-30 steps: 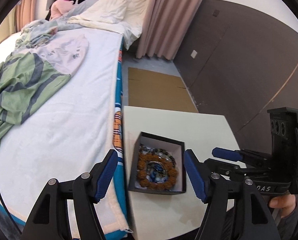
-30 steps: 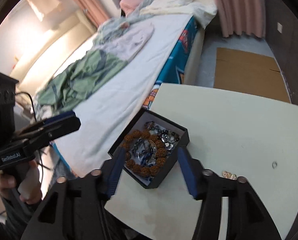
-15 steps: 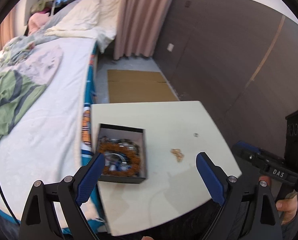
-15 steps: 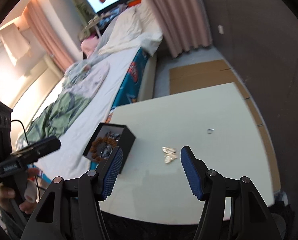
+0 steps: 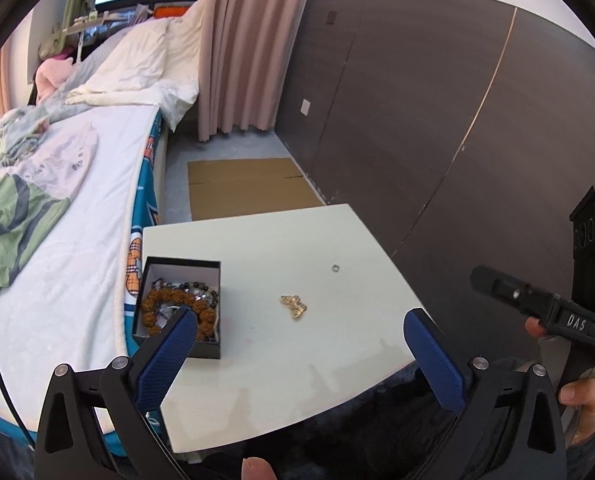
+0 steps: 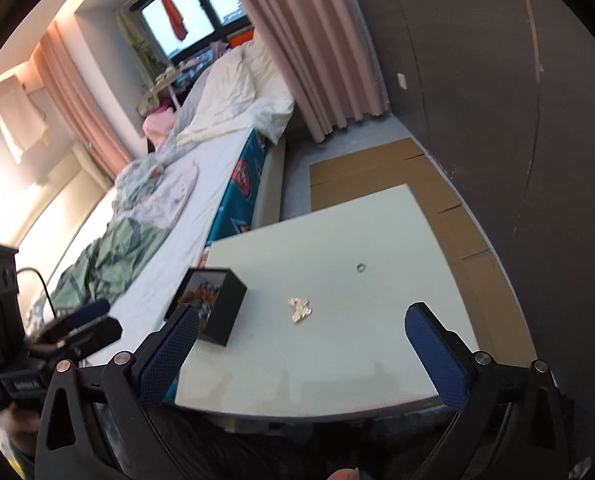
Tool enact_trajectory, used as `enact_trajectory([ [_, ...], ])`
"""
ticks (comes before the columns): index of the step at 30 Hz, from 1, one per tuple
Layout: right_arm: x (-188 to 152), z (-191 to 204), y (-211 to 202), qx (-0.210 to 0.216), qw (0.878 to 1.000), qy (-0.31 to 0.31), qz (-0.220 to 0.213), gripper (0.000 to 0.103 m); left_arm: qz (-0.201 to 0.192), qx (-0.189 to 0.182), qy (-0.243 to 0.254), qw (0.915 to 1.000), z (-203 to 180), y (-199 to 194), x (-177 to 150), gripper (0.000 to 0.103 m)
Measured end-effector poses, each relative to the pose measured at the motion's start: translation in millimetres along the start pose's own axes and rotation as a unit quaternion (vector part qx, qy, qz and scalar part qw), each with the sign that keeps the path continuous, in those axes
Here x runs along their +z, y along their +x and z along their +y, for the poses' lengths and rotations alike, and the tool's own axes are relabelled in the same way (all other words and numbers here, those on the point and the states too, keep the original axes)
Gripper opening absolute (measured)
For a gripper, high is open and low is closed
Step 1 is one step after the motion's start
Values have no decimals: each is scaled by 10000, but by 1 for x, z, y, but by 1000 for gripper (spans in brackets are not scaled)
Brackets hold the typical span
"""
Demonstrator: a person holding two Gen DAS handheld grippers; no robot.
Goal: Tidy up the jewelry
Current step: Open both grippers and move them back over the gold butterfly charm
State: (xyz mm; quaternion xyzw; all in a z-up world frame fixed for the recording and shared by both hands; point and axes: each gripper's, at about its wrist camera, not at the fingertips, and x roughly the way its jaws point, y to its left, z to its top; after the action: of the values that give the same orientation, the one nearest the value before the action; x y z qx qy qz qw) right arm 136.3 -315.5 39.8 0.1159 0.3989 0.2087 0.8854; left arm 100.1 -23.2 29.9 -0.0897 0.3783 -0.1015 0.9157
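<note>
Jewelry box, black and lidless, sits at the table's left edge, just beside the bed. It holds a bracelet of brown beads along with darker beaded and silvery pieces; the finer contents cannot be made out. Two items lie loose on the tabletop, apart from the box: a gold piece near the middle and a small ring farther back toward the right. Your left gripper has just been opening and now stands spread wide over the near part of the table, nothing between its blue pads; its left finger overlaps the box's near corner in the left wrist view, contact not determinable. Your right gripper has likewise just been opening and stands fully spread, empty, with the gold piece visible between its fingers but well ahead of them. Your hand grips the right tool's handle at the right of the left wrist view.
</note>
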Motion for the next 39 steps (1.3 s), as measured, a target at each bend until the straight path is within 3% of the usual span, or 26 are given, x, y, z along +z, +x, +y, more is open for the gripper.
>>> enact_trajectory([
  [8, -3, -20, -3, -47, 9988, 93, -486, 103, 151, 18, 136, 9998, -13, 20, 2, 103],
  [15, -9, -41, 26, -64, 9996, 186, -203, 103, 307, -41, 165, 9994, -16, 41, 5, 103],
  [22, -12, -44, 26, -555, 9982, -113, -202, 103, 553, -19, 374, 9978, -19, 85, 6, 103],
  [28, -12, -74, 20, -816, 9956, 167, -428, 103, 959, 21, 410, 9945, -18, 132, 7, 103],
  [32, -14, -96, 31, -770, 9949, 578, -292, 103, 1218, 76, 449, 9915, -15, 158, 8, 102],
  [35, -15, -108, 44, -875, 9929, 783, -167, 103, 1442, 67, 517, 9882, -13, 179, 7, 94],
  [37, -16, -113, 52, -826, 9927, 871, -74, 102, 1653, 73, 414, 9853, -9, 191, 5, 76],
  [39, -17, -116, 60, -798, 9922, 952, 75, 102, 1841, 48, 276, 9825, -5, 201, 3, 67],
])
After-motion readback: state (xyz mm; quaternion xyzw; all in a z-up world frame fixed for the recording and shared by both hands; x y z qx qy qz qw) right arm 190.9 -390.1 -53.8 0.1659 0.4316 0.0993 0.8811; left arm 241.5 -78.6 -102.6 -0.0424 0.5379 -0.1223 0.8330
